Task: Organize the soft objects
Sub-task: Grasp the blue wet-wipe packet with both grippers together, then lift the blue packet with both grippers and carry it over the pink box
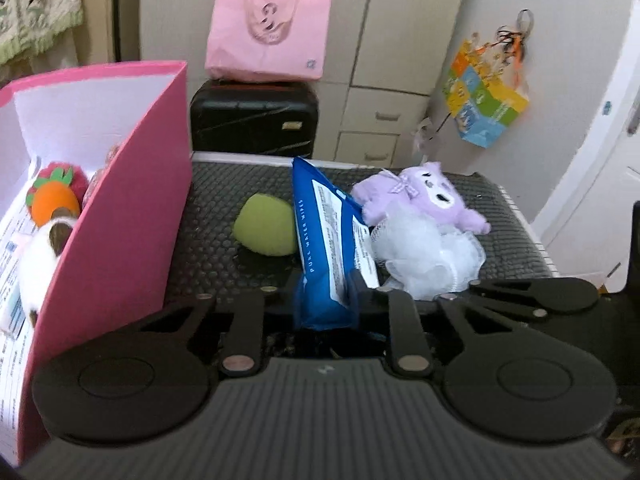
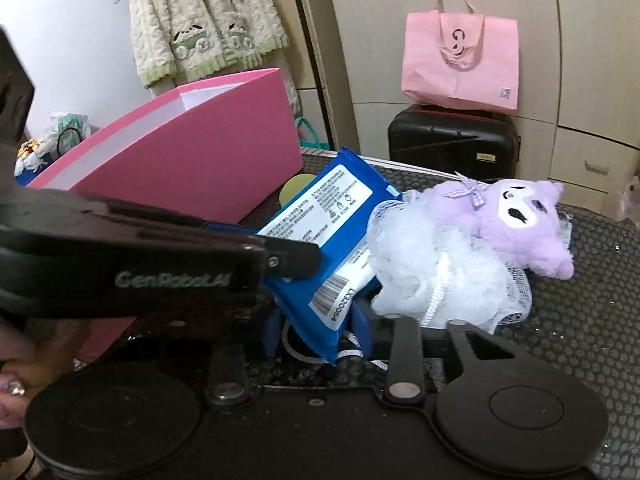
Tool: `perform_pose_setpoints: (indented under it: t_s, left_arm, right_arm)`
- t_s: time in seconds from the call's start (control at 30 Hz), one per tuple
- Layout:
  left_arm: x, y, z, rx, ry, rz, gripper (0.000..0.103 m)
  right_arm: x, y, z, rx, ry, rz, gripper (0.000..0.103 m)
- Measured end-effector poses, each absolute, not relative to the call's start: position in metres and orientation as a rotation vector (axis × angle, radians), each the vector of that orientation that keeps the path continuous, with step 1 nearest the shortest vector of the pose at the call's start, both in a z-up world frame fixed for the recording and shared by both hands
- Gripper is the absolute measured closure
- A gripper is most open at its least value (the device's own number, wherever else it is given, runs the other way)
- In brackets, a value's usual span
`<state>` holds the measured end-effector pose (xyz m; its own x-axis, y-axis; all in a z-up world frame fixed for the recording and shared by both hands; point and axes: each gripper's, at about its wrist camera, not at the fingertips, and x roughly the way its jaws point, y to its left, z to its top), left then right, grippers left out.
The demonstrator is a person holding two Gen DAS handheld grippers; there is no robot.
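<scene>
My left gripper (image 1: 326, 300) is shut on a blue pack of wet wipes (image 1: 320, 232) and holds it upright over the black mat (image 1: 212, 248). In the right wrist view the left gripper (image 2: 296, 260) clamps the same pack (image 2: 328, 232), whose lower corner sits between the fingers of my right gripper (image 2: 316, 328), which look closed on it. A purple plush (image 1: 432, 196) lies on a white mesh sponge (image 1: 428, 256), just right of the pack. A green soft ball (image 1: 266, 230) lies behind it. A pink box (image 1: 120, 208) on the left holds a carrot plush (image 1: 54, 200) and other soft toys.
A black suitcase (image 1: 254, 120) with a pink tote bag (image 1: 268, 34) on top stands behind the mat. White cabinets and a door fill the back right. A colourful paper bag (image 1: 486, 96) hangs on the wall. A knit garment (image 2: 196, 20) hangs at the left.
</scene>
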<state>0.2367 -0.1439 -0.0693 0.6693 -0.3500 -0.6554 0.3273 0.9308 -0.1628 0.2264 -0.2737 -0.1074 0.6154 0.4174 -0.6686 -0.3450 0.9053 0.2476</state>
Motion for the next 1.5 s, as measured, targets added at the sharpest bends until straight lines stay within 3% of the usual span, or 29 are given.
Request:
perform_pose_setpoints:
  t_s: [1.5]
  left_arm:
    - [0.087, -0.060, -0.005, -0.052, 0.678, -0.619, 0.082]
  right_arm:
    - [0.065, -0.207, -0.018, -0.057, 0.717, 0.454, 0.073]
